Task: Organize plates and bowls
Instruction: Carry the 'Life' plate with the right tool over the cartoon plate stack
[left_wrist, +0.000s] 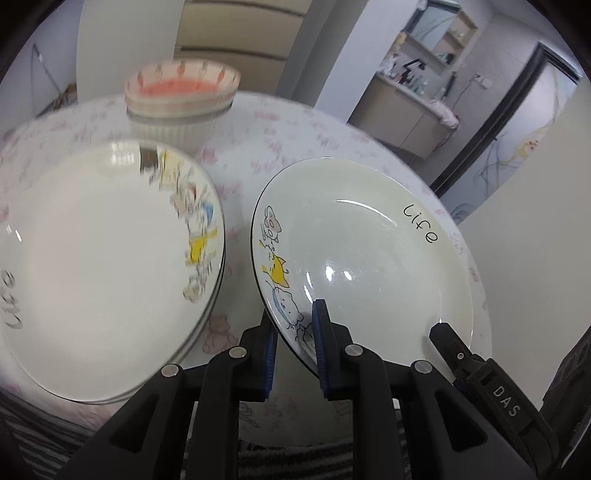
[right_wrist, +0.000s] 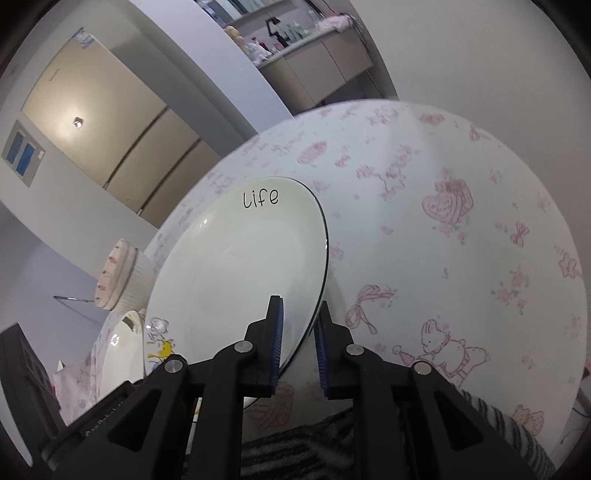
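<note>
Nearest the left wrist camera, the left claw (left_wrist: 293, 345) is clamped on the rim of a white cartoon plate (left_wrist: 364, 254), its blue pads pinching the edge at about 7 o'clock on the plate, beside the printed cats. At 4 o'clock on that same plate, the right claw (left_wrist: 448, 339) grips the rim too; in the right wrist view its pads (right_wrist: 277, 332) are closed narrow on the plate's dark-lined edge, with the word "life" at the far rim, around 12 o'clock. So both claws hold one plate, tilted above the table (right_wrist: 461, 229) with its pink printed cloth. Just to the left, at 9 o'clock in the left view, a stack of matching plates (left_wrist: 99, 266) lies on the table, blurred. Farther off, at 11 o'clock, stands a stack of bowls (left_wrist: 181, 96): pink-patterned ones nested atop a ribbed white one.
</note>
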